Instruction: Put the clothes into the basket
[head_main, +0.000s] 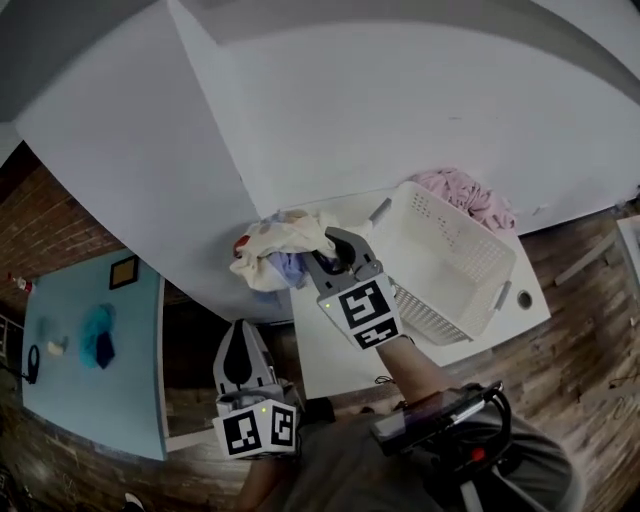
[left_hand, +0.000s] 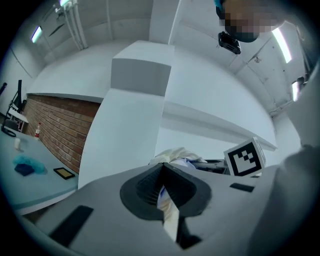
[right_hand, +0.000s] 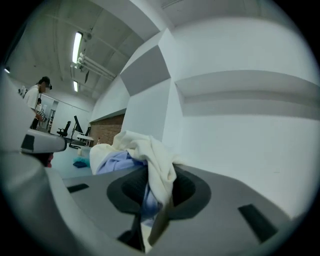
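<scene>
Looking down, you have the white wall (head_main: 400, 110) across the far side and the white table (head_main: 322, 360) pushed up to it. At your left stands a pale blue side table (head_main: 90, 400) with a teal cloth (head_main: 97, 335) lying on it.

On the white table's right half sits the basket (head_main: 450, 250), white with perforated sides, and nothing shows on the part of its floor that you can see. A pink garment (head_main: 468, 195) is heaped at its far corner, by the wall. Whether it rests on the rim or lies behind it cannot be told.

The bundle (head_main: 278, 245), cream cloth wrapped over pale blue cloth, is up in the air at the table's far left corner. It is left of the basket and outside it.

Your right gripper (head_main: 335, 248) is clenched on that bundle. In the right gripper view a cream fold and a blue fold run down between the jaws and are pinched there, while the rest billows over the top.

Your left gripper (head_main: 240, 335) is lower and nearer to you, off the table's left edge and well apart from the bundle. Its jaws are pressed together. In the left gripper view a thin pale strip shows in the slit between them, and you cannot tell whether it is cloth.
</scene>
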